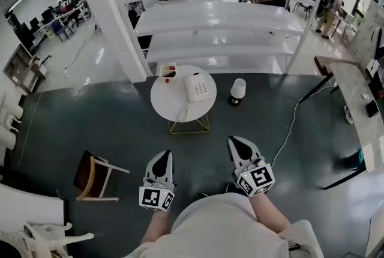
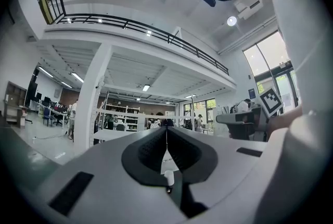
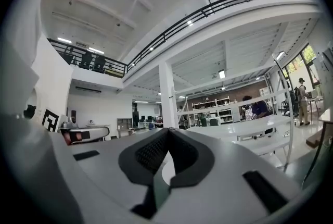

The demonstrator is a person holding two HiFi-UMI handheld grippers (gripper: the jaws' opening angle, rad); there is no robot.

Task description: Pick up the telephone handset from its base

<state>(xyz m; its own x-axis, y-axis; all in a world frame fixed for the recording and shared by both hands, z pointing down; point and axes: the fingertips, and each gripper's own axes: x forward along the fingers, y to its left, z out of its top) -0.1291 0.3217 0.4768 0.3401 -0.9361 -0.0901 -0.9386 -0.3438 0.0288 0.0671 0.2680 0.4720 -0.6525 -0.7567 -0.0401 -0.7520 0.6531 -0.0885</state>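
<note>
Handset (image 1: 191, 90) apart; left claw (image 1: 166, 155), right claw (image 1: 234, 141) closed

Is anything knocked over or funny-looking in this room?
The brown chair looks tipped over on the floor, left of the round table. A small lamp stands on the floor beside that table. The telephone sits normally.

White telephone handset (image 1: 191, 88) cradled on its base (image 1: 203, 91) atop round table (image 1: 163, 102)
</note>
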